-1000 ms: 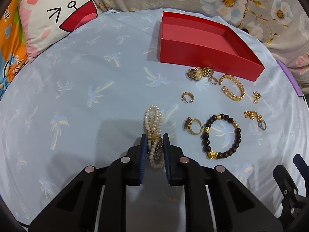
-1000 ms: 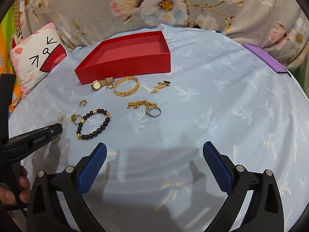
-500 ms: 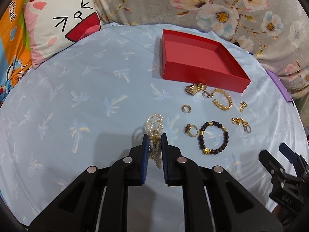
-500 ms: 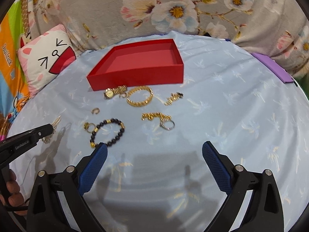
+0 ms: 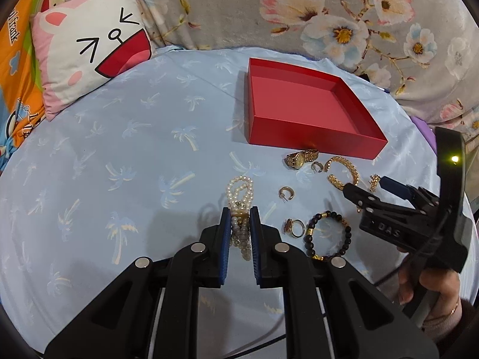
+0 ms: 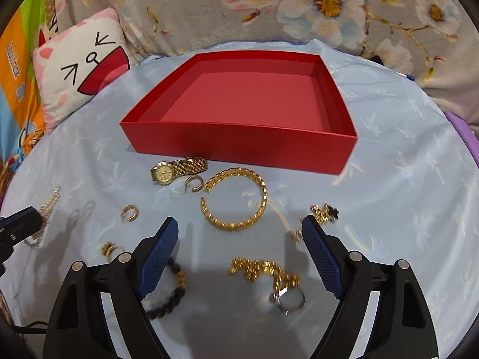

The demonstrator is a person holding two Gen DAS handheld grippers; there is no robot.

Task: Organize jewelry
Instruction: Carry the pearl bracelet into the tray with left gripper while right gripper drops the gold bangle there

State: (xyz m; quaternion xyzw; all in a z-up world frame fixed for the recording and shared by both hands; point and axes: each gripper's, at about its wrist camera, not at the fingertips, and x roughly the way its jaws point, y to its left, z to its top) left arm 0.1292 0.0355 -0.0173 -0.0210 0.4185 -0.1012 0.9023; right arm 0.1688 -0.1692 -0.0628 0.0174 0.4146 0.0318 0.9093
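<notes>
Pearl bracelet (image 5: 239,209), low centre in the left wrist view, hangs limp and light, clamped mid-strand by the left gripper (image 5: 240,227) fingers. Right gripper (image 6: 239,248) fingers, apart and just closing, straddle only cloth below the stiff gold bangle (image 6: 236,200); pinch its band.

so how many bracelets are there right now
3: the pearl bracelet clamped in the left tongs, the dark bead bracelet on the cloth beside them, and the gold cuff in front of the red box.
</notes>
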